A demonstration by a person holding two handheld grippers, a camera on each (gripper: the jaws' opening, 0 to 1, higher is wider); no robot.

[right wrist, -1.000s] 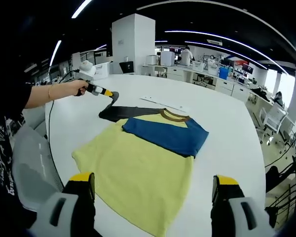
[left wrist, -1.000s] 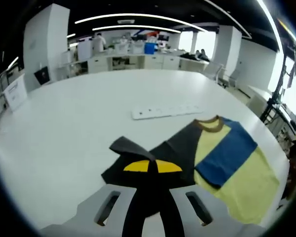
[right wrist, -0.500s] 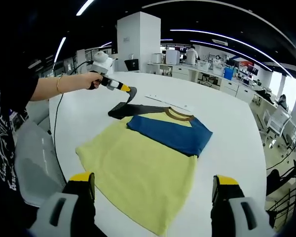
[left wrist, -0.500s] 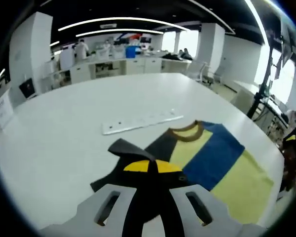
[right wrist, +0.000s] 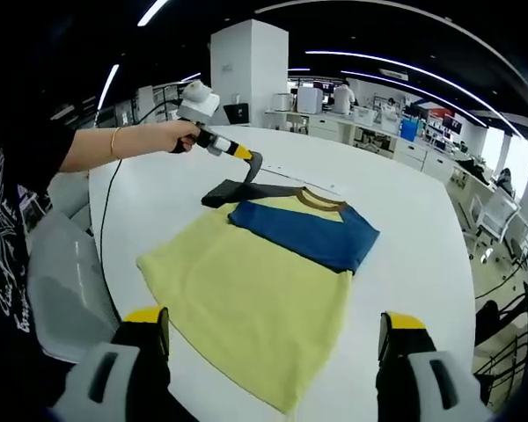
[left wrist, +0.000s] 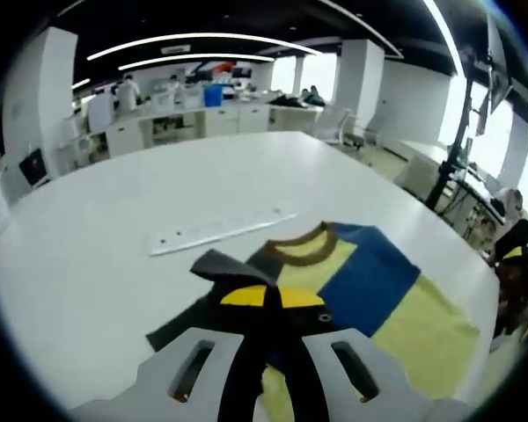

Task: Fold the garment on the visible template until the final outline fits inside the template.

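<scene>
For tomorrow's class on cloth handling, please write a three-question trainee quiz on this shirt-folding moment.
1. True or false: the left gripper is shut on the dark sleeve.
2. Which colour is the shirt's collar? A) brown B) red C) white
3. Fill in: the right gripper's fingers stand ____, holding nothing.

Key: 1 true; 2 A; 3 open.

One garment (right wrist: 273, 264), one ruler (left wrist: 220, 231), one table (right wrist: 405, 211), two grippers (right wrist: 268, 347), one chair (right wrist: 488, 211)
</scene>
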